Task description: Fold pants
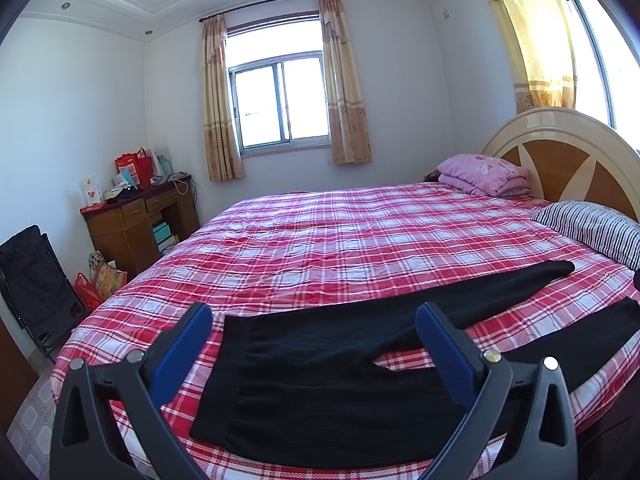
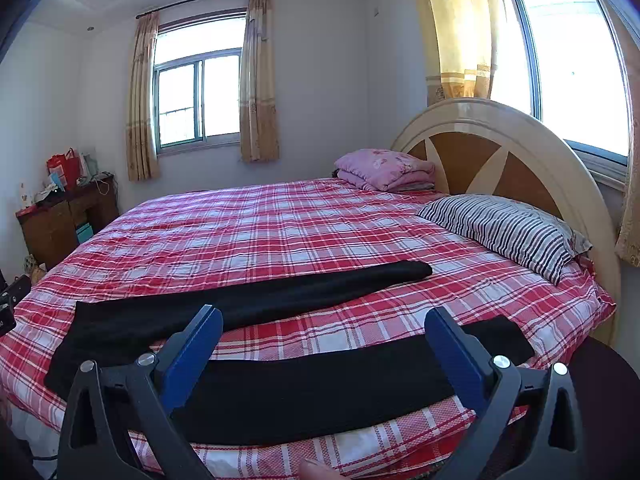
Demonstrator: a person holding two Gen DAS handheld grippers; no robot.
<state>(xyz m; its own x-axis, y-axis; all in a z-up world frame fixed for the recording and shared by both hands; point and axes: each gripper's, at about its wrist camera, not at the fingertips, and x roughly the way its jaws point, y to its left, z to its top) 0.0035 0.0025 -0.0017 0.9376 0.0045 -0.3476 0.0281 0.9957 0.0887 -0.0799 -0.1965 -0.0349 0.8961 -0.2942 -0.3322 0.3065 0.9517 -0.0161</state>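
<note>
Left gripper (image 1: 314,328): hovering over the waist end of the pants, blue pads spread wide apart, gripping nothing
Right gripper (image 2: 324,332): hanging above the near leg, jaws gaping just as wide, nothing between them
Pants (image 1: 340,392): black, lying flat along the near edge of the bed, waistband pointing left, two legs splaying apart toward the headboard side
Near leg (image 2: 320,384): running along the mattress edge
Far leg (image 2: 304,292): angling away, its cuff lying well short of the striped pillow (image 2: 508,232)
Bedspread (image 1: 320,240): red and white plaid, showing between the legs
Folded pink quilt (image 1: 484,174): resting by the headboard (image 2: 500,152)
</note>
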